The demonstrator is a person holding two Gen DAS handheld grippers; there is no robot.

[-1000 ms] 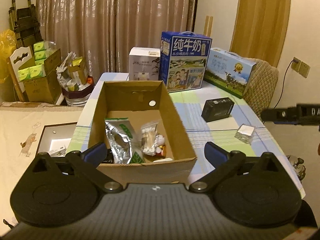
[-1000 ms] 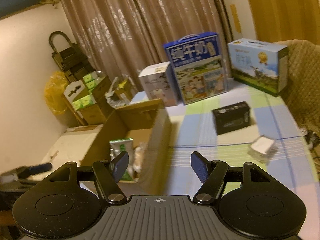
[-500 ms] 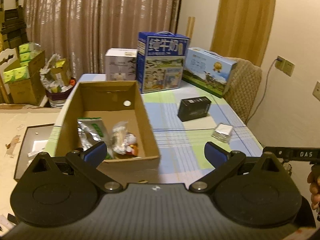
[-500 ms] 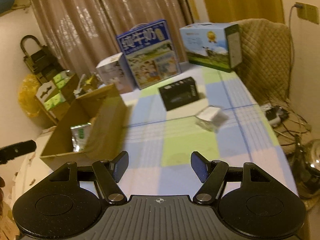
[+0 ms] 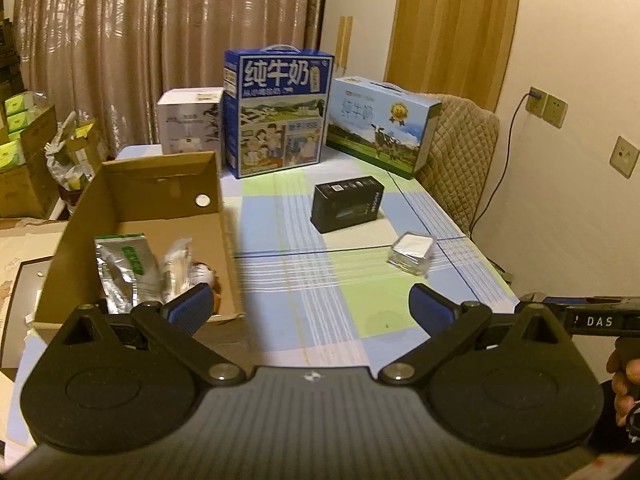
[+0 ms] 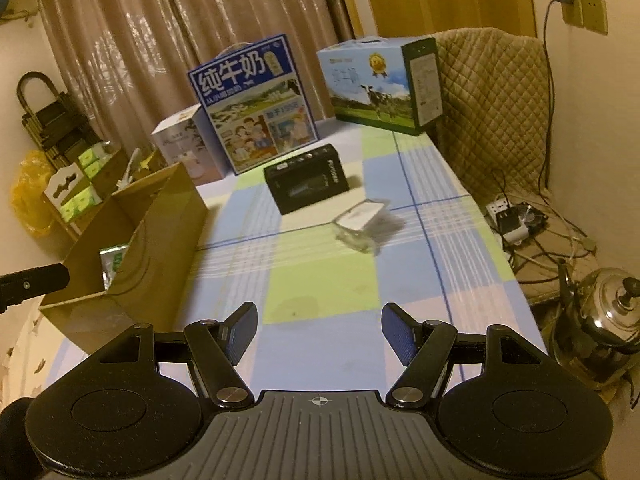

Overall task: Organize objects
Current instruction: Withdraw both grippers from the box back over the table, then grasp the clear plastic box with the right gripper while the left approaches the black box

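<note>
Cardboard box, glossy, possibly plastic packet

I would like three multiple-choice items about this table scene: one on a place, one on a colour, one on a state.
1. Where does the silver pouch lie?
A. in the cardboard box
B. on the chair
C. on the black box

2. What colour is the tall milk carton?
A. red
B. blue
C. brown

3. How is the right claw?
A. shut on a packet
B. shut, empty
C. open, empty

Answers: 1 A, it rests inside the box walls. 2 B, its panels are blue. 3 C, the fingers stand apart with only tablecloth between.
</note>
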